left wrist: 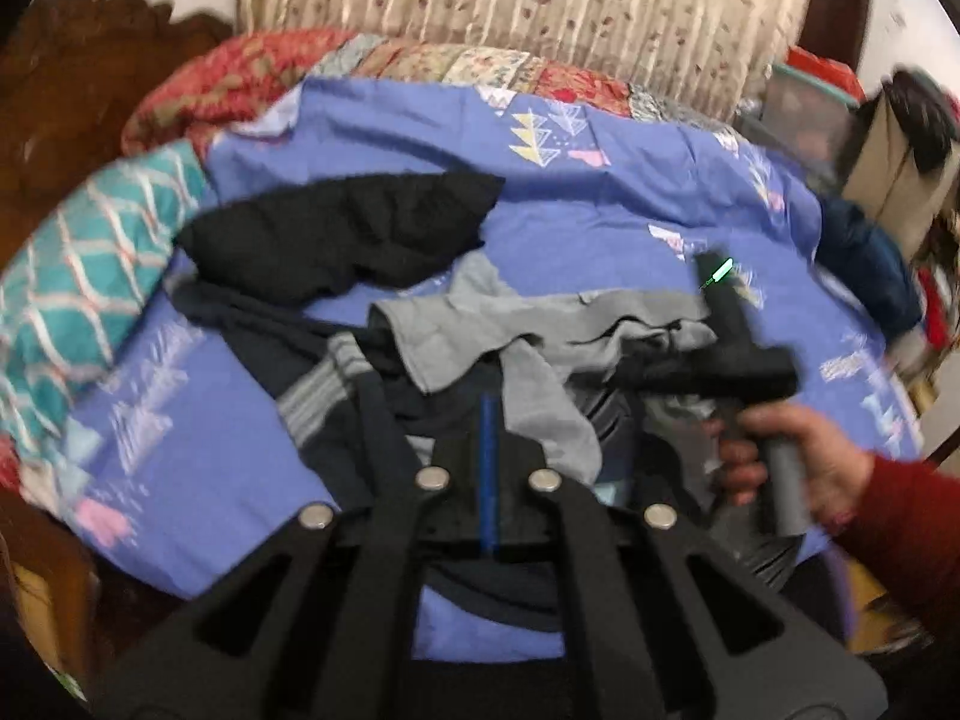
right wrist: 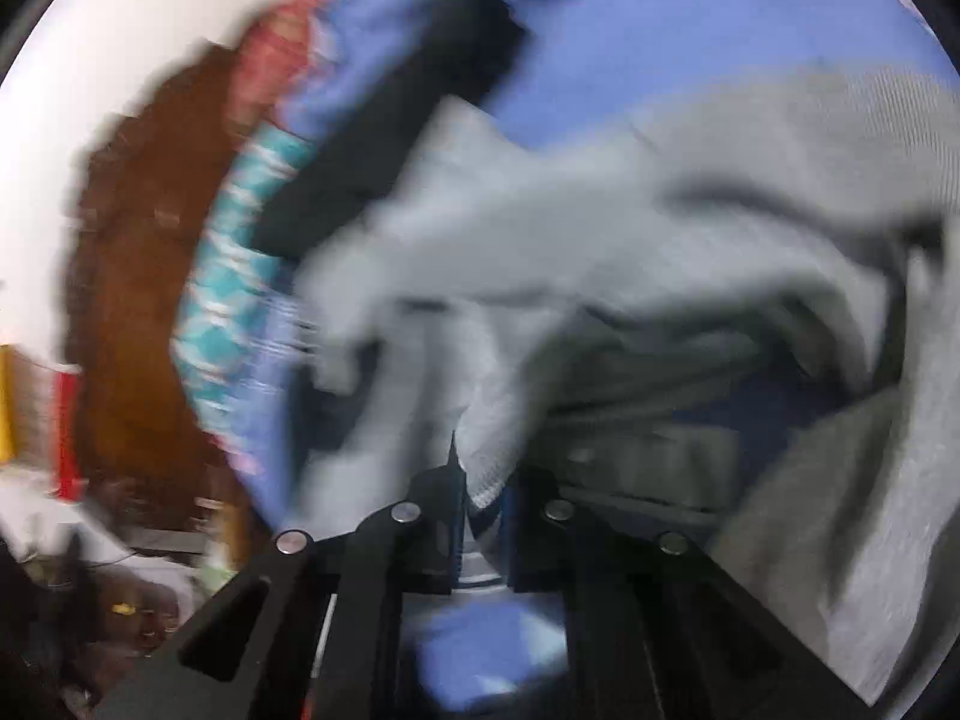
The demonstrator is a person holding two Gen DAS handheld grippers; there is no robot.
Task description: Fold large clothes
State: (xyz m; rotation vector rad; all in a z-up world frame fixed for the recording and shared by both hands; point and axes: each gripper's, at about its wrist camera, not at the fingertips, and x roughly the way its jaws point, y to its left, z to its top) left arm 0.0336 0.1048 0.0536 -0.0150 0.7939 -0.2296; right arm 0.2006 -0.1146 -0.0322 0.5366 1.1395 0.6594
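Note:
A crumpled dark navy garment with grey panels and grey stripes [left wrist: 336,384] lies on a blue bedsheet [left wrist: 540,180]. A separate black piece of clothing [left wrist: 336,234] lies behind it. My left gripper [left wrist: 489,468] is shut, its fingers pressed together over the dark fabric; whether cloth is pinched between them is unclear. My right gripper [right wrist: 480,498] is shut on a grey fold of the garment [right wrist: 492,456] and lifts it. The right view is blurred. The right gripper with the hand that holds it also shows in the left wrist view [left wrist: 744,360].
A teal patterned pillow [left wrist: 90,288] lies at the left and a red patchwork quilt [left wrist: 252,78] behind the sheet. A beige striped cushion [left wrist: 510,0] stands at the back. A dark blue bundle [left wrist: 864,258] and clutter sit at the right. A brown wooden headboard [right wrist: 138,276] is at the left.

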